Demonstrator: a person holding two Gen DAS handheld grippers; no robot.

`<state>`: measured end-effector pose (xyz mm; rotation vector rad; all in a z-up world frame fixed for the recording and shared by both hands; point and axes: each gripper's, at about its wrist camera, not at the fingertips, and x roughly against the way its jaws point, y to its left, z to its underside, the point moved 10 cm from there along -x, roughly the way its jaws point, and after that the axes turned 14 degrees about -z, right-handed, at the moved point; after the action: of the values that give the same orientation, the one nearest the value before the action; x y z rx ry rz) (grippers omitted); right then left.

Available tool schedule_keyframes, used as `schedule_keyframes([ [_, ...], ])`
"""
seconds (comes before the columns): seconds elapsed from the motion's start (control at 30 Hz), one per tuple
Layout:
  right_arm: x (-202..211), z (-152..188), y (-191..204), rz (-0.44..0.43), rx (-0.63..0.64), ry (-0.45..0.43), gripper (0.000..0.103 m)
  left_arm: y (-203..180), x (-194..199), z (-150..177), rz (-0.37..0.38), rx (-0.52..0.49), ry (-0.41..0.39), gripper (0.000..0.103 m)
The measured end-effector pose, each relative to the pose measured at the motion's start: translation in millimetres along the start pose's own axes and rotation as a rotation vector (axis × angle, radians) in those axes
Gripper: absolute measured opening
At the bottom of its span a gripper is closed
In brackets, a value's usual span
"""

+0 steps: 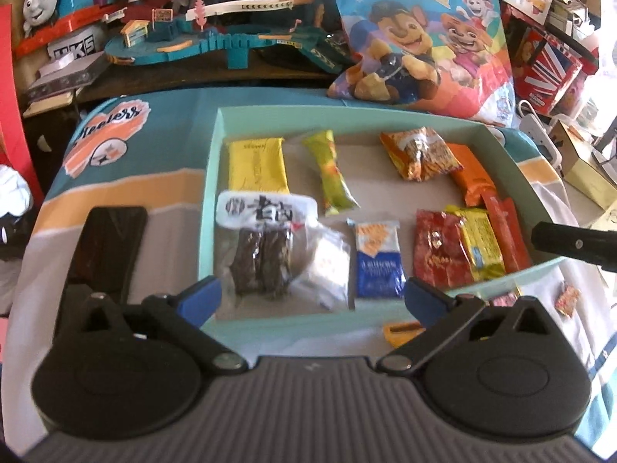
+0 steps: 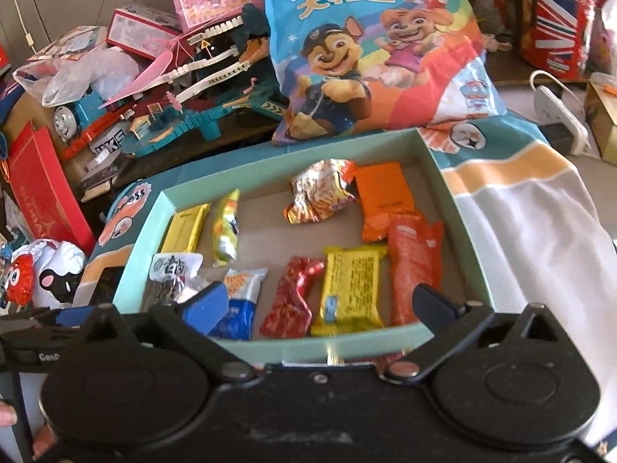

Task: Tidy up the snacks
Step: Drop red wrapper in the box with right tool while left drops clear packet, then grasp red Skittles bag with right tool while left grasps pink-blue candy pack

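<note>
A shallow mint-green box [image 1: 210, 177] [image 2: 459, 208] holds several snack packets. In the left wrist view I see a yellow bar [image 1: 256, 166], a green-yellow stick [image 1: 331, 173], a dark jerky pack [image 1: 262, 243], a blue-white packet [image 1: 378, 258], a red packet [image 1: 439, 250] and orange packets [image 1: 472, 177]. My left gripper [image 1: 312, 301] is open and empty over the box's near edge. My right gripper [image 2: 320, 308] is open and empty above the near rim, over the red [image 2: 293, 301] and yellow [image 2: 351, 289] packets.
A big cartoon snack bag [image 1: 420, 38] [image 2: 370, 50] leans behind the box. Small snacks [image 1: 567, 301] and an orange item [image 1: 401, 332] lie on the cloth outside the box. A black phone [image 1: 108, 247] lies left of it. Toys clutter the back.
</note>
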<state>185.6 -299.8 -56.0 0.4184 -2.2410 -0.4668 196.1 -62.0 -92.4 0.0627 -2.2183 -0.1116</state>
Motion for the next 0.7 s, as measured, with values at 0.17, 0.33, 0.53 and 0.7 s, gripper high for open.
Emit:
schedule_keyframes([
  [0.17, 15.1, 20.1, -4.8, 0.012, -0.023, 0.011, 0.103, -0.9, 12.7, 21.3, 0.002, -0.02, 0.009, 0.103],
  [0.33, 25.4, 43.8, -10.3, 0.019, -0.057, 0.033, 0.103, -3.2, 19.3, 44.2, 0.004, -0.042, 0.035, 0.103],
  [0.53, 33.4, 70.9, -11.7, 0.027, -0.074, 0.069, 0.103, -4.3, 25.3, 68.7, 0.011, -0.053, 0.064, 0.103],
  [0.7, 37.4, 97.3, -8.5, 0.034, -0.087, 0.109, 0.103, -2.2, 26.7, 87.9, 0.014, -0.046, 0.093, 0.103],
])
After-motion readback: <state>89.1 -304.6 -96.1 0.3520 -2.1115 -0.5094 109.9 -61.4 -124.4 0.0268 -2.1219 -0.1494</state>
